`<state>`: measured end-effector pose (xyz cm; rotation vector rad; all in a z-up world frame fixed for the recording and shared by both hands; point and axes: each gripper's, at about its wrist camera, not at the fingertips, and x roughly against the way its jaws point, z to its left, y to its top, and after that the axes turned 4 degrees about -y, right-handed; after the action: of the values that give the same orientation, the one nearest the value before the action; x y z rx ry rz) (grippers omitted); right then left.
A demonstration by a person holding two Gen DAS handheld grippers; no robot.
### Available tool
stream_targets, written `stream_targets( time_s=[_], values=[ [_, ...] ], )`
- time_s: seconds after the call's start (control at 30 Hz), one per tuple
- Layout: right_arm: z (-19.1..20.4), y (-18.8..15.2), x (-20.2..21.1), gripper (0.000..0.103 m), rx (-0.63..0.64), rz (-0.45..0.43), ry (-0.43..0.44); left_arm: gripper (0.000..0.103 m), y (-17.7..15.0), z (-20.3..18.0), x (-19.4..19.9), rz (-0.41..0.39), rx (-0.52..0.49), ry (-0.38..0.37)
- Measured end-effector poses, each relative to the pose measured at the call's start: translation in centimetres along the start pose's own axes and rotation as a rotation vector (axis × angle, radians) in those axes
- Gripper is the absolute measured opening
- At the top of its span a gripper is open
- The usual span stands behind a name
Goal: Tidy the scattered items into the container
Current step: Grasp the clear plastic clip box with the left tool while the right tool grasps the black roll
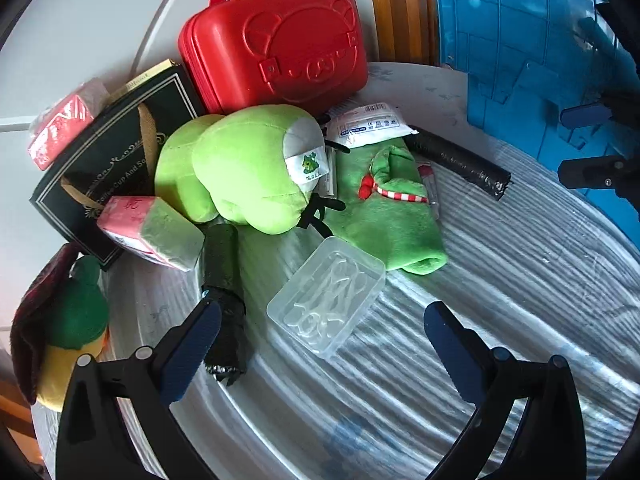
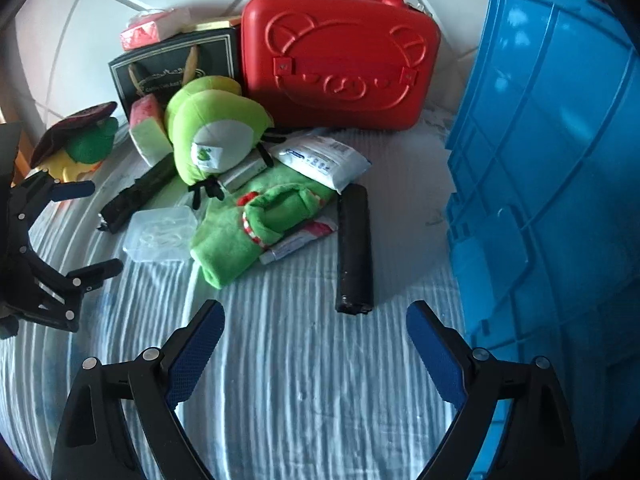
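Scattered items lie on a round table: a clear plastic box, a green plush, a green cloth pouch, two black rolls, and a white packet. The blue container stands at the right. My left gripper is open, just short of the clear box; it also shows in the right wrist view. My right gripper is open and empty, near the right black roll.
A red case stands at the back. A black gift box, pink tissue packs and a small doll with a green hat crowd the left edge. The table has a striped cover.
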<state>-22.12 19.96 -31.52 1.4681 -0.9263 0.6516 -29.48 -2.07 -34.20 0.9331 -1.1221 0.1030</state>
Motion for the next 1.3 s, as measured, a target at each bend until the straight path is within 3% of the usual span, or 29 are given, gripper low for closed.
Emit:
stream_targets(
  time_s=[0.23, 0.5, 0.67, 0.83, 0.87, 0.9, 0.97, 1.03, 1.1, 1.13, 1.2, 1.3],
  values=[
    [-0.2, 0.1, -5.9, 0.094, -0.035, 0.044, -0.039, 0.103, 0.8, 1.6, -4.6, 0.005, -0.047, -0.036],
    [-0.4, 1.4, -10.1, 0.094, -0.020, 0.041, -0.130, 0.103, 1.0, -0.7, -7.2, 0.016, -0.123, -0.056],
    [-0.7, 2.7, -11.6, 0.094, -0.023, 0.029, -0.128, 0.103, 0.1, -1.5, -7.8, 0.018, -0.076, -0.074],
    [-0.9, 3.2, -12.9, 0.077, -0.023, 0.041, -0.123, 0.103, -0.7, -1.0, -7.8, 0.013, 0.025, -0.099],
    [-0.8, 3.2, -13.0, 0.063, -0.019, 0.044, -0.116, 0.103, -0.9, -1.0, -7.8, 0.008, 0.041, -0.101],
    [-0.9, 3.0, -13.0, 0.056, -0.019, 0.045, -0.105, 0.103, -1.1, -0.9, -7.7, 0.006, 0.058, -0.104],
    [-0.9, 2.9, -12.8, 0.051, -0.016, 0.043, -0.093, 0.102, -1.3, -0.7, -7.6, 0.003, 0.086, -0.111],
    [-0.8, 2.8, -12.6, 0.046, -0.019, 0.047, -0.085, 0.098, -1.5, -0.6, -7.5, 0.002, 0.100, -0.111],
    [-0.7, 2.9, -12.6, 0.036, -0.026, 0.053, -0.074, 0.089, -1.7, -0.7, -7.3, 0.000, 0.113, -0.110],
    [-0.7, 2.8, -12.6, 0.036, -0.028, 0.056, -0.068, 0.085, -1.8, -0.8, -7.1, -0.005, 0.117, -0.106],
    [-0.6, 2.4, -12.3, 0.036, -0.035, 0.064, -0.055, 0.065, -1.9, -0.9, -6.7, -0.014, 0.129, -0.095],
    [-0.7, 1.4, -11.6, 0.036, -0.053, 0.078, -0.038, 0.061, -2.3, -1.2, -6.5, -0.016, 0.154, -0.081]
  ],
)
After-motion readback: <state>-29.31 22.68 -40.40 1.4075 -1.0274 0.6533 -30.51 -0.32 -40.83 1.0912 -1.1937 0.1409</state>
